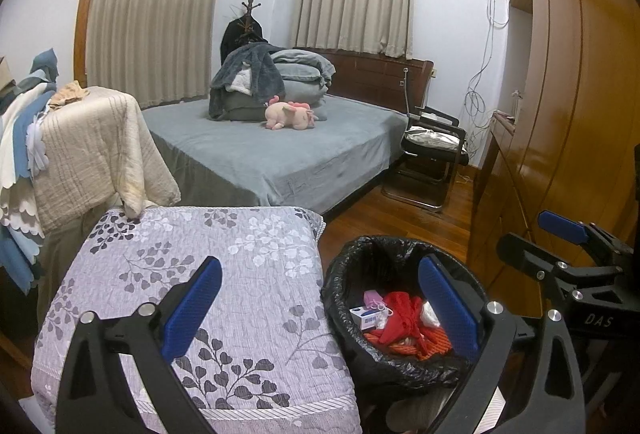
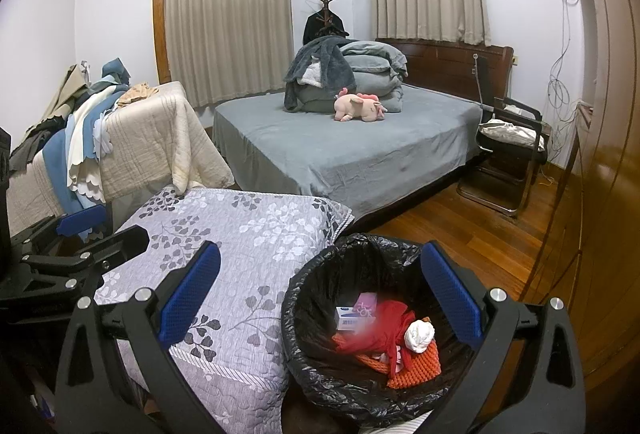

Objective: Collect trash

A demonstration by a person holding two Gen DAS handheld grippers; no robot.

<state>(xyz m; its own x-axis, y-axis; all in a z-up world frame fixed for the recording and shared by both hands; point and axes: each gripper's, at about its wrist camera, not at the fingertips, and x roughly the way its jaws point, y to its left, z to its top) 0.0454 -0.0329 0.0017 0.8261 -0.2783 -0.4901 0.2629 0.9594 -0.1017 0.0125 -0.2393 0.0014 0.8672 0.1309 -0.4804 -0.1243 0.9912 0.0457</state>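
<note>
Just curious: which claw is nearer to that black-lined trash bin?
Right, I'd say. The right claw hangs open almost over the trash bin; the left claw sits open further left, over the floral quilt.

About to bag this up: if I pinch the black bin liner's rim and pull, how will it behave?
The black bin liner looks thin and crinkly, so it will probably go floppy and bunch rather than hold shape. Its glossy film may slip between the pads. The contents, red cloth and a small box, seem light, so it should lift easily.

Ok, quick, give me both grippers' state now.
Left gripper: open, holding nothing, above the quilt and bin.
Right gripper: open, holding nothing, over the bin.
</note>
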